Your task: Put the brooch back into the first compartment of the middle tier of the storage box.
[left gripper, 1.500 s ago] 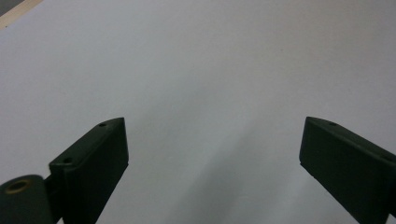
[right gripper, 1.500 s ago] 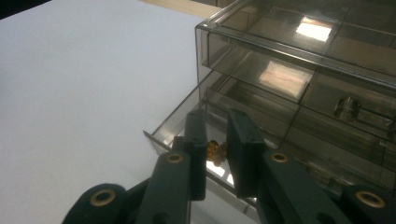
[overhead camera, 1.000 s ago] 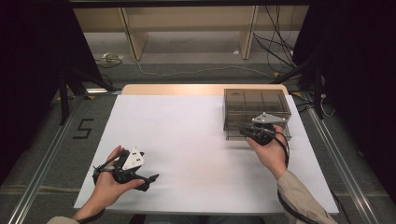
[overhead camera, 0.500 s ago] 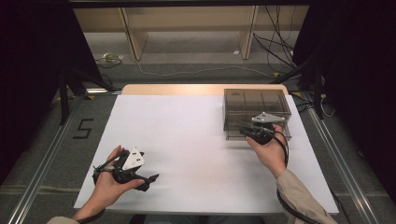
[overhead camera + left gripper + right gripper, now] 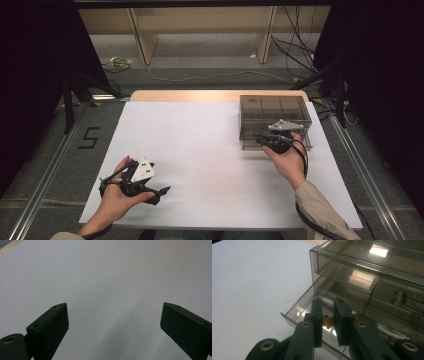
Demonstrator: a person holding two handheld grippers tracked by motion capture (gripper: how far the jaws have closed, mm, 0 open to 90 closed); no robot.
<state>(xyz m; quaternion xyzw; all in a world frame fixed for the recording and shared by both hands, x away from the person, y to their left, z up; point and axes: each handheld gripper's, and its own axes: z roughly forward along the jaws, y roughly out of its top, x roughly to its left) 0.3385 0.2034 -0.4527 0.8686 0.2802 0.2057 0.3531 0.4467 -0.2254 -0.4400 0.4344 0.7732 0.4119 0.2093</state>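
In the right gripper view, the smoked-plastic drawer cabinet (image 5: 372, 277) runs off the top and right edges, and the lower right corner of its pulled-out drawer (image 5: 312, 305) is cut off behind the right claw (image 5: 327, 321), whose jaws cover most of the small amber knob (image 5: 326, 320) pinched between them. From the high view the knob is too small to make out. In the left gripper view, the left claw (image 5: 113, 322) has both jaws cropped by the bottom edge.
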